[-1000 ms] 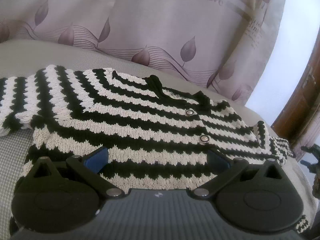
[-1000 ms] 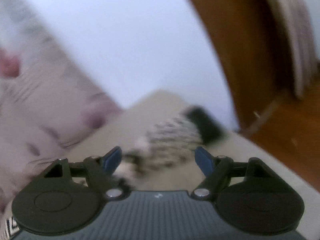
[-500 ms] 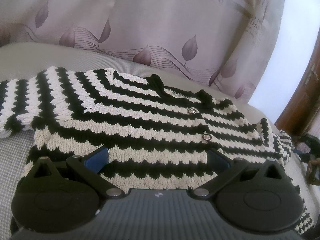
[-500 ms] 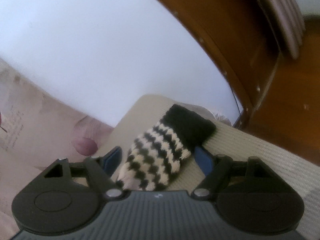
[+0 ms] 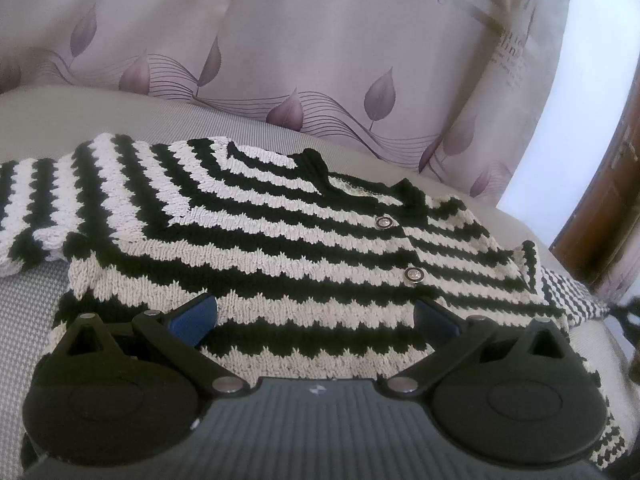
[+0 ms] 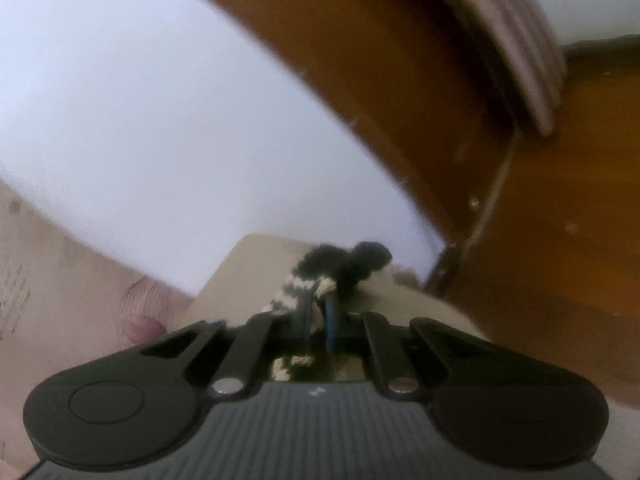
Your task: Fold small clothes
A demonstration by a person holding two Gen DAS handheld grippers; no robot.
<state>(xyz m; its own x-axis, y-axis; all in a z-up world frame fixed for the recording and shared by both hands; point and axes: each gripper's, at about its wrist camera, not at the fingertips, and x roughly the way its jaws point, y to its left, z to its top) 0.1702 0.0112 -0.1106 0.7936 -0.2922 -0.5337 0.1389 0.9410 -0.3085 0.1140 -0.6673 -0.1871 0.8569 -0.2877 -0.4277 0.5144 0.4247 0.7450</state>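
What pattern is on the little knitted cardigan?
Black and cream zigzag stripes on the knitted cardigan, clearest in the left wrist view.

Behind sweater (image 5: pixel 256 248): leaf-print curtain (image 5: pixel 320 72) hangs close along the far edge of the grey cushion (image 5: pixel 36 312), blocks reach that way.
Left claw (image 5: pixel 316 320): fingers spread wide over the hem, open air above.
Right claw (image 6: pixel 318 316): pinched on sleeve cuff (image 6: pixel 344 260); wooden door frame (image 6: pixel 400 100) near on the right, white wall (image 6: pixel 160 120) ahead.
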